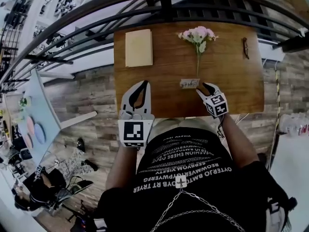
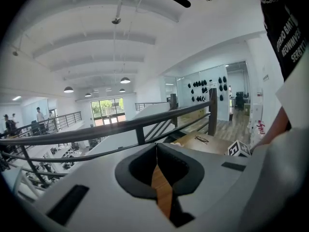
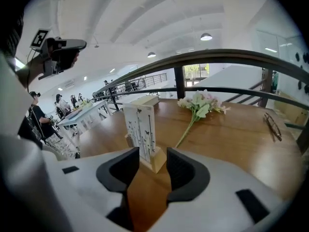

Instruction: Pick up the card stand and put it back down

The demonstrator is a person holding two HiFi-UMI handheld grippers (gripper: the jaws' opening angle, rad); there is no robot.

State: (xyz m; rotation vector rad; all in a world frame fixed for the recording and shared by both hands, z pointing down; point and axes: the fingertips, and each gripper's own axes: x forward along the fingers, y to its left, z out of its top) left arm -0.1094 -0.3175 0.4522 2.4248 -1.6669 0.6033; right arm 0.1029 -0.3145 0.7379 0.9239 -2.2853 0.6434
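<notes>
The card stand point(image 1: 189, 83) is a white printed card upright in a small wooden base point(image 3: 155, 159), standing on the wooden table point(image 1: 231, 81) near its front edge. My right gripper point(image 1: 203, 86) is at the stand's right end, low over the table. In the right gripper view, the right gripper point(image 3: 152, 153) has its jaws apart, one on each side of the base's near end. My left gripper point(image 1: 143, 83) hovers to the left of the stand with its jaws together and holds nothing. In its own view, the left gripper point(image 2: 156, 146) points at the railing.
A cream notebook point(image 1: 138, 47) lies at the table's far left. A pink flower sprig point(image 1: 198, 35) lies behind the stand. Glasses point(image 1: 245, 47) rest at the far right. A dark metal railing point(image 1: 193, 8) runs behind the table, above a lower floor.
</notes>
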